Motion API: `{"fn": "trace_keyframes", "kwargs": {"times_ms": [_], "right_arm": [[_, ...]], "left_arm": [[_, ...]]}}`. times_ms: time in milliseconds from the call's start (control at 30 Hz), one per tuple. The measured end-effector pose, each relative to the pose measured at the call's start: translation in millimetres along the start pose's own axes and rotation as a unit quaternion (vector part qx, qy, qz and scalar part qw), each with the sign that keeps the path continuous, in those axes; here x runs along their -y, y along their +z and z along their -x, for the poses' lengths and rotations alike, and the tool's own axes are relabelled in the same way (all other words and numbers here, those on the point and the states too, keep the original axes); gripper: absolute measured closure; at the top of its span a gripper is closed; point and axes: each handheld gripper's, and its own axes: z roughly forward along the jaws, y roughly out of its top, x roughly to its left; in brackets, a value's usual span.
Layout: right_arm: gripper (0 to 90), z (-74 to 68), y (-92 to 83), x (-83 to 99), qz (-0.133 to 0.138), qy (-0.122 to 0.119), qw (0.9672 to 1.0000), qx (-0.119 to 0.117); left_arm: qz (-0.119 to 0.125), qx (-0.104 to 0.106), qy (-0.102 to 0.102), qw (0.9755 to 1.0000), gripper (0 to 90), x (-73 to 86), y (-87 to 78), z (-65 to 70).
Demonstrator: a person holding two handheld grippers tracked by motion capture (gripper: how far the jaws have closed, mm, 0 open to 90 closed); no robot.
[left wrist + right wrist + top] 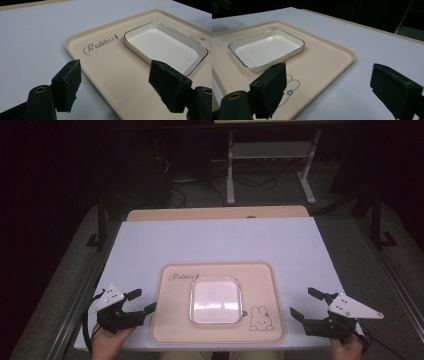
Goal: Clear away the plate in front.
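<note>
You hold both tongs low at the near edge of the surface (150, 245), one at each side of the beige tray (170, 320), and both are spread wide with nothing between their jaws. The left tongs (142, 301) point toward the near left corner of the tray; in the left gripper view the tray's edge (75, 52) runs between the two jaws, so this corner is probably the place you want to take. The right tongs (302, 304) stay just beside the right edge of the tray, over the bare white surface, and in the right gripper view the tray's rim (347, 60) lies between the jaws too.

The white dish (215, 300) with the thin dark rim sits near the middle of the tray, between the word "Rabbit" (184, 277) and the small rabbit drawing (260, 318). It is empty, flat on the tray, and well apart from both tongs.

I think this symmetric position is good for a hold from two sides: a wide flat tray stays level only when both sides rise together. If the dish is your goal instead, its low wall gives little to pinch, so come in from the side with care.
</note>
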Motion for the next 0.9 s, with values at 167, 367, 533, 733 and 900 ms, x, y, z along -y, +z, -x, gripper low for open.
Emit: {"fn": "trace_keyframes", "kwargs": {"times_ms": [167,367,533,733,900], "right_arm": [[12.9,-0.4,1.5,0.3,-0.003,0.000,1.0000,-0.002],[12.9,-1.3,3.5,0.5,-0.009,-0.002,0.9999,-0.006],[12.8,-3.2,6.2,0.4,-0.013,-0.004,0.9999,-0.010],[12.9,-7.0,9.9,-0.6,-0.021,-0.011,0.9996,-0.016],[12.9,-8.0,11.1,-0.8,-0.023,-0.014,0.9995,-0.018]], "left_arm": [[-0.005,-0.002,0.009,0.9999,25.6,4.5,0.8,2.0],[-0.004,-0.004,0.015,0.9999,25.6,7.9,0.0,3.3],[-0.002,-0.002,0.008,1.0000,25.6,12.3,-0.9,2.7],[-0.013,-0.008,0.010,0.9998,25.7,14.9,3.0,1.1],[-0.015,-0.009,0.005,0.9998,25.8,16.0,3.3,-0.8]]}}
